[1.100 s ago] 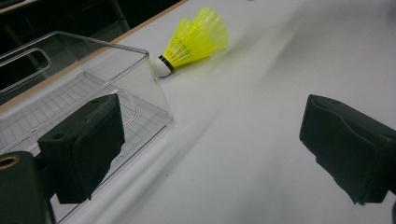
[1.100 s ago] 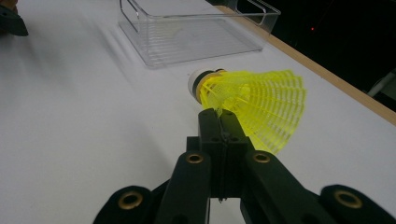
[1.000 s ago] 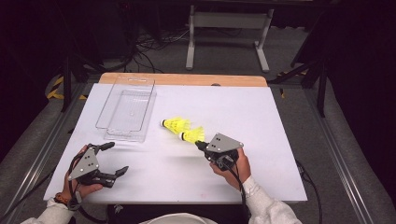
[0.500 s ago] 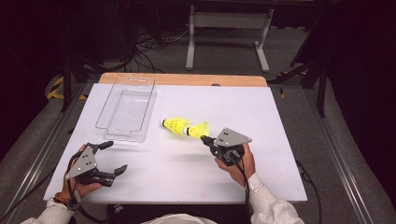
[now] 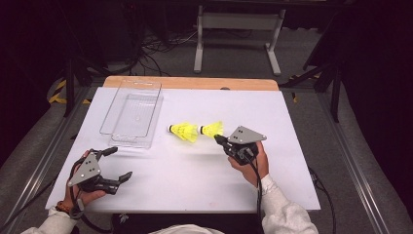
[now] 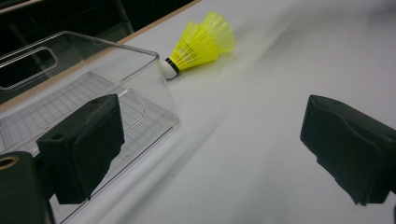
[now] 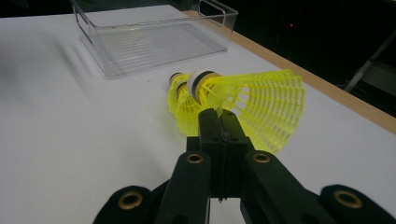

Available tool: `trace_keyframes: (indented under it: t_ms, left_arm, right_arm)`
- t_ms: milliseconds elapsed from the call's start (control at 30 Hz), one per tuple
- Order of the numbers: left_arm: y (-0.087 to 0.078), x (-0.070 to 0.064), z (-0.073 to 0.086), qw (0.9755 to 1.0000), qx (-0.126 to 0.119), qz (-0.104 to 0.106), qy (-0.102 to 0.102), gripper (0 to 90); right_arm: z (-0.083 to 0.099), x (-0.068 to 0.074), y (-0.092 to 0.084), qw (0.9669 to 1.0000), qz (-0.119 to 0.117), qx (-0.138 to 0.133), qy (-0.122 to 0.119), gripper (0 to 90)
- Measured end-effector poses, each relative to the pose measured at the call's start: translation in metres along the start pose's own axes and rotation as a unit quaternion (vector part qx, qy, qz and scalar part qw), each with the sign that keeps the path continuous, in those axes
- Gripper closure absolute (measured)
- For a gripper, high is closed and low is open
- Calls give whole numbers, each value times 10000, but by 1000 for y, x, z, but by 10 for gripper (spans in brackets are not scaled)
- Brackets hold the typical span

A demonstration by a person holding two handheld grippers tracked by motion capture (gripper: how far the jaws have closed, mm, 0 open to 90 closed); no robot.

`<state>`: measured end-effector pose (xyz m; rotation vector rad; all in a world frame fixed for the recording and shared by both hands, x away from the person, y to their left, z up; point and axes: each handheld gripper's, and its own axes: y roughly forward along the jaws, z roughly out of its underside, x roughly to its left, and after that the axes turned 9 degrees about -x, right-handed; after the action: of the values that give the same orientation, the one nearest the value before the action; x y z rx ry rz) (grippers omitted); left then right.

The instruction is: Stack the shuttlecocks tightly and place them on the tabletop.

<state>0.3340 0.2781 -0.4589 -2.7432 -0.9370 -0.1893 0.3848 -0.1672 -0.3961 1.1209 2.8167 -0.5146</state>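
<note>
Two yellow shuttlecocks are near the middle of the white table. One shuttlecock [image 5: 182,131] lies on its side beside the clear plastic bin [image 5: 109,110]. My right gripper [image 5: 217,138] is shut on the mesh skirt of the other shuttlecock [image 5: 212,128], with its white cork pointing left. In the right gripper view the held shuttlecock [image 7: 252,100] sits just past the closed jaws [image 7: 219,114], and the lying one [image 7: 180,100] is behind it. My left gripper [image 5: 120,162] stands open at the near left, holding nothing. In its own view the open jaws [image 6: 210,140] frame the bare table, with the lying shuttlecock [image 6: 201,41] beyond them.
The bin [image 7: 154,46] holds nothing and stands at the far left of the table [image 5: 195,180]; its near corner [image 6: 140,84] is close to my left jaw. A wooden strip [image 5: 195,83] runs along the far edge. Beyond it are a metal stand [image 5: 236,29] and floor cables.
My right gripper has moved right and slightly away from me, carrying one shuttlecock apart from the other. The left gripper has stayed open and barely shifted.
</note>
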Motion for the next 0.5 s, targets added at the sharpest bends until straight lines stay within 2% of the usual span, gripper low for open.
trace_keyframes:
  t_ms: [133, 167, 367, 500]
  left_arm:
    - [0, -1, 0, 10000, 7, 8, -19, 71]
    - [0, -2, 0, 10000, 29, 13, 29, 70]
    - [1, -2, 0, 10000, 63, 49, 42, 70]
    - [2, -3, -1, 9999, 65, 59, 90, 70]
  right_arm:
    - [2, -2, 4, 9999, 54, 90, -82, 900]
    - [4, -3, 6, 9999, 72, 113, -107, 900]
    - [13, -1, 18, 9994, 22, 302, -180, 900]
    - [15, 1, 24, 9994, -62, 318, -136, 900]
